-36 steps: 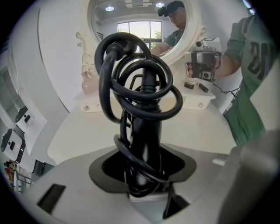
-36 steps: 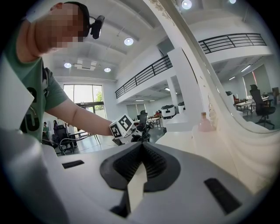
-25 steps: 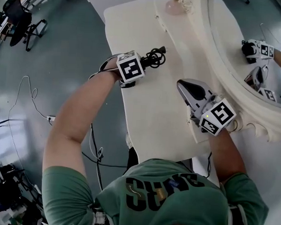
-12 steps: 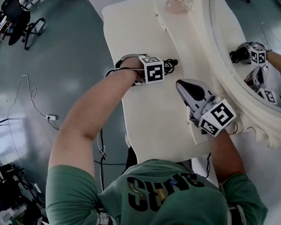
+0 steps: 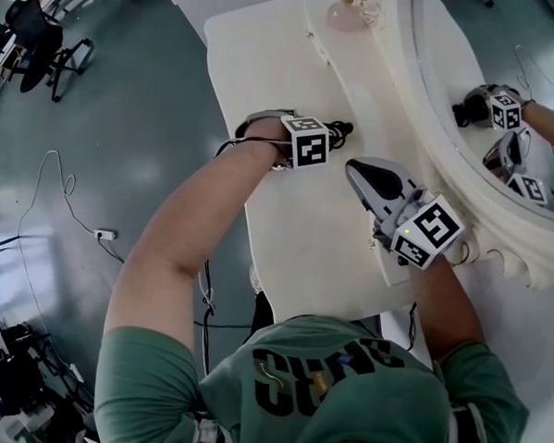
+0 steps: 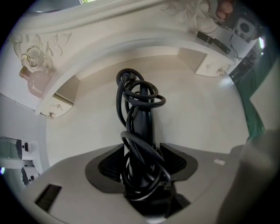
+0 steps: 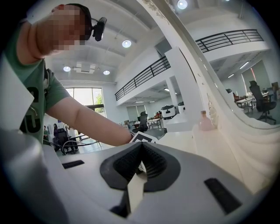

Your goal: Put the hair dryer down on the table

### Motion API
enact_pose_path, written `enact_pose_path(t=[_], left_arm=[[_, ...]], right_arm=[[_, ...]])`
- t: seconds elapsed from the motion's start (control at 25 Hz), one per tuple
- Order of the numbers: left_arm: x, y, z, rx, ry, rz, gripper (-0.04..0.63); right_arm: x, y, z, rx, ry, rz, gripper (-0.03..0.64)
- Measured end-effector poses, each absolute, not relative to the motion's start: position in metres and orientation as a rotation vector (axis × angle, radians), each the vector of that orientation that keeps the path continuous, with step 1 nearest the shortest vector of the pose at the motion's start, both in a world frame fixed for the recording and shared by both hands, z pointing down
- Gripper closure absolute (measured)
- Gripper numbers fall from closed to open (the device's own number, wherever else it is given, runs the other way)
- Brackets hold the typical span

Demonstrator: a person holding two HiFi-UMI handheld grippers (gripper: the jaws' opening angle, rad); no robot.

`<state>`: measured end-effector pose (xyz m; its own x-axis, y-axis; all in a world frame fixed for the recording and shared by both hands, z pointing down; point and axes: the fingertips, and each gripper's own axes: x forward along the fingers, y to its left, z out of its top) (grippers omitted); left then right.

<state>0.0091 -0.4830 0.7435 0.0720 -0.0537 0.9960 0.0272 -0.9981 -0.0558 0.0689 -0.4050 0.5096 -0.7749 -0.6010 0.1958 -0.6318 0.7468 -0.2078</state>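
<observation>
Your left gripper is pointing straight down over the white table, and its jaws have just been opening. The black hair dryer stands between them, with its cord looped round the handle. A pale sliver shows between the left pad and the handle, so the grip looks slack: the jaws are apart around the dryer and not clamped on it. The dryer's far end reaches down to the tabletop near the middle of the table, though whether it rests there is hard to say from here. In the head view a bit of black cord pokes out just beside the marker cube on that gripper. Your right gripper hangs low over the near right part of the table, roughly level, with its jaws closed tip to tip and nothing between them. A pink bottle sits on the ledge by the ornate mirror, well apart from the dryer.
</observation>
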Motion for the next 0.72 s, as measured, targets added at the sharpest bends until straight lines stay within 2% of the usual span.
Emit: enact_pose_path(t=[0.36,0.6,0.72], left_arm=[[0.031,-0.496,0.718,-2.511,0.176,-1.809,0.256],[0.024,-0.506,0.661,-2.722,0.344,-1.531,0.252],[0.01,-0.512,0.605,-2.824,0.504,-1.279,0.252]], right_arm=[[0.069,-0.404,0.513,1.004,-2.805,0.385,0.623],[0.069,-0.399,0.501,1.022,-2.804,0.373,0.623],[0.066,-0.395,0.488,1.027,-2.8,0.361,0.623]])
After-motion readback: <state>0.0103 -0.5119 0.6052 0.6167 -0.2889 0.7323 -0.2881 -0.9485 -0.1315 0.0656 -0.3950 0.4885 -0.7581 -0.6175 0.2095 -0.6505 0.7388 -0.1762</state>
